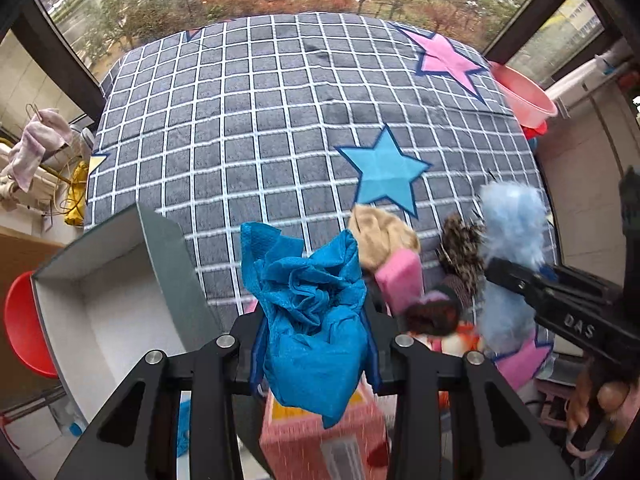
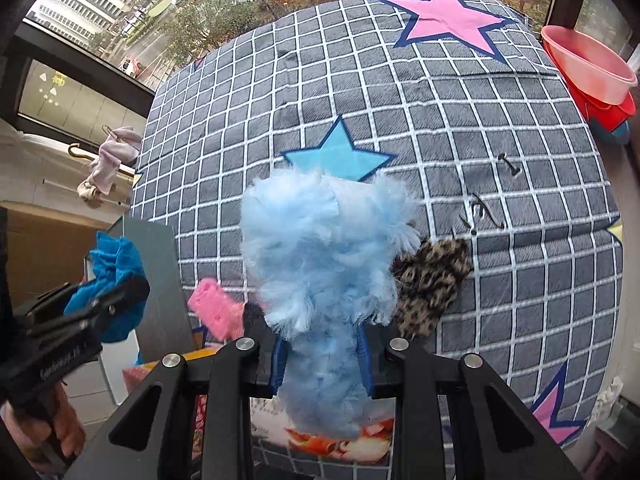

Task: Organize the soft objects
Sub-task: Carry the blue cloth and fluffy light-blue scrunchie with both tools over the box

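You are mid-carry: your left tongs clench the crumpled blue cloth and your right tongs clench the fluffy pale-blue toy, both lifted above the bed. Next, swing each over the open box and let go.

Two downward wrist views, shared bedspread
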